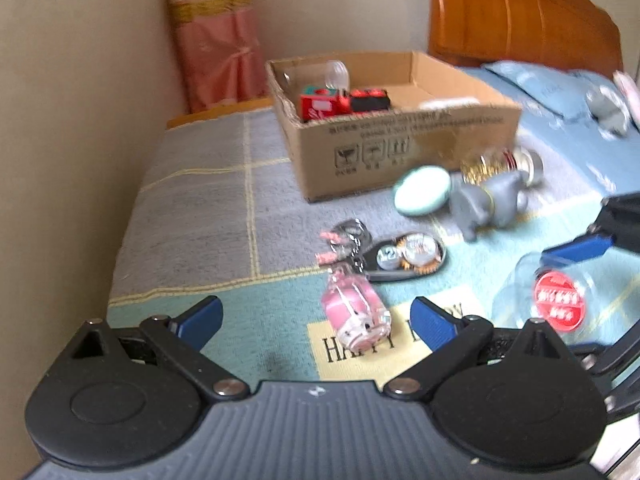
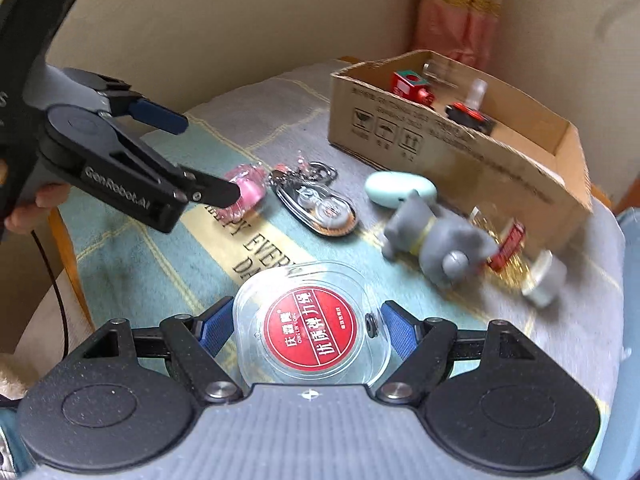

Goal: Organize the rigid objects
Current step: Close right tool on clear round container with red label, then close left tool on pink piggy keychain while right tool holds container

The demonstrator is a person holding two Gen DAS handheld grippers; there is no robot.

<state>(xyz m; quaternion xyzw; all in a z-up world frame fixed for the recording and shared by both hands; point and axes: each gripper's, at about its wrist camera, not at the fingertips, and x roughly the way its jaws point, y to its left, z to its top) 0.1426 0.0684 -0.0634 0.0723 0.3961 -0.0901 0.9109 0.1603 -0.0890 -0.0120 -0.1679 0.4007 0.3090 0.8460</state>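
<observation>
My right gripper is shut on a clear plastic case with a round red label, its blue pads pressed against both sides, just above the blanket. From the left wrist view the same case appears at the right. My left gripper is open, and a small pink clear-cased item lies on the blanket between its fingertips. In the right wrist view the left gripper reaches in from the upper left, its lower finger in front of the pink item.
An open cardboard box at the back holds a red carton, a black-and-red item and a clear bottle. Before it lie a black key fob, a mint oval case, a grey toy and a gold jar. A wall runs along the left.
</observation>
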